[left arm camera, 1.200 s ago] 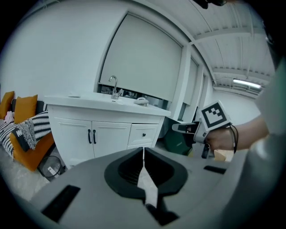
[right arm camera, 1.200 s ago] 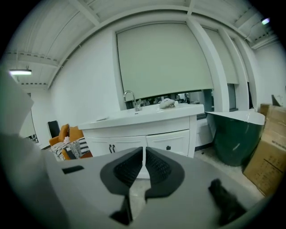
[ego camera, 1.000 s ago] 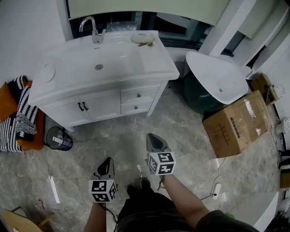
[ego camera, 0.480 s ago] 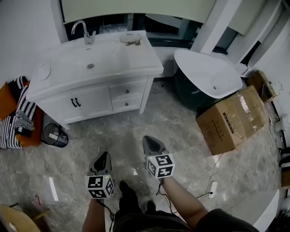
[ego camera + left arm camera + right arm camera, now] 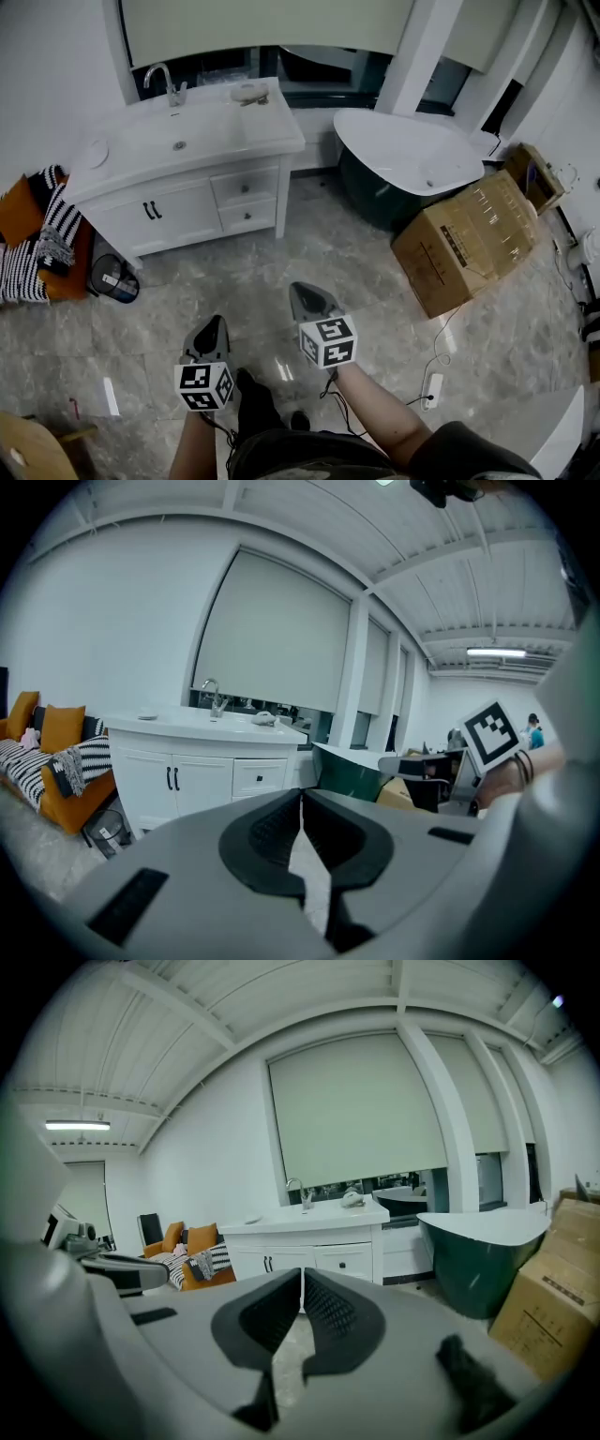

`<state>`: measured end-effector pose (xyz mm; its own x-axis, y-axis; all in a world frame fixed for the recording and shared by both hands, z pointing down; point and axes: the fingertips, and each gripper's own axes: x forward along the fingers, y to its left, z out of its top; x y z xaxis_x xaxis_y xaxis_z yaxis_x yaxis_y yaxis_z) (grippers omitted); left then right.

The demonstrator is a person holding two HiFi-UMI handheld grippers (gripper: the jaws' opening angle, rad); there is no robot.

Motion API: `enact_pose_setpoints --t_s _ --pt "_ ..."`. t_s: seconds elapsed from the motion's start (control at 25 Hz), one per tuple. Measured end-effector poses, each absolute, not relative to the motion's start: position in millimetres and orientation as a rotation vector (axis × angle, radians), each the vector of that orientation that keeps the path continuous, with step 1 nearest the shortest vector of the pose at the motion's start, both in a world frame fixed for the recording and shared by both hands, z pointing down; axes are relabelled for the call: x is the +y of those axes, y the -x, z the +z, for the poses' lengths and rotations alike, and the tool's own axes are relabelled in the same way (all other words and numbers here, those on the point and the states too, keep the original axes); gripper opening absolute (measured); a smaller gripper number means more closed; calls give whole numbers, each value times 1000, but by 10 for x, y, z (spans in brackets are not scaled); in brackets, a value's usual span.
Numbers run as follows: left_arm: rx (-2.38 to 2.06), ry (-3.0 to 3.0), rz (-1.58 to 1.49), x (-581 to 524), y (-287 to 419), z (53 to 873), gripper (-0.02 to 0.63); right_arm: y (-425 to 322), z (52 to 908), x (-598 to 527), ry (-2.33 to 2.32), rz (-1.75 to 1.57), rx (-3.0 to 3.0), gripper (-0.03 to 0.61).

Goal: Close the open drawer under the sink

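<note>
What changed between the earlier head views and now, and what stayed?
The person backed away from the sink cabinet, which now looks farther off. Nothing was grasped or released. The left tool and right tool stay shut and empty; both drawers stay closed.

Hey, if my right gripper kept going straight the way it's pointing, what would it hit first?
Likely the white sink cabinet, near its two small drawers; nothing stands between. Tilted slightly down, the right gripper may meet the grey tiled floor first.

Left gripper [image 5: 301, 797], jaws together (tips touching), white vanity [image 5: 187, 772] well beyond, drawer [image 5: 260, 778] flush, orange sofa [image 5: 82, 799] left.
</note>
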<state>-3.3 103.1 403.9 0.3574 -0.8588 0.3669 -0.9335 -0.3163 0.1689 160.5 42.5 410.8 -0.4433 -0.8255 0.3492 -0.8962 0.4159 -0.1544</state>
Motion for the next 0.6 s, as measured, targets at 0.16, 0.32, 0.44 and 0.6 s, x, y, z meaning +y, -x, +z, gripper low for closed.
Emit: enact_pose_setpoints --t_s 0.16,0.32,0.44,0.6 --pt "-1588 -2292 280 1325 -142 3895 20 -1720 3950 779 -1499 446 -2478 29" --pt "-1596 -2331 274 1600 -274 3747 20 -1766 3904 1149 -1495 459 -2500 29" --pt "-1594 -2360 267 1768 -376 3637 20 -1790 3850 1350 -1501 466 -2513 28" --pt "-1585 -2388 275 2042 -513 3560 20 -1812 3797 1642 -1488 459 -2528 26"
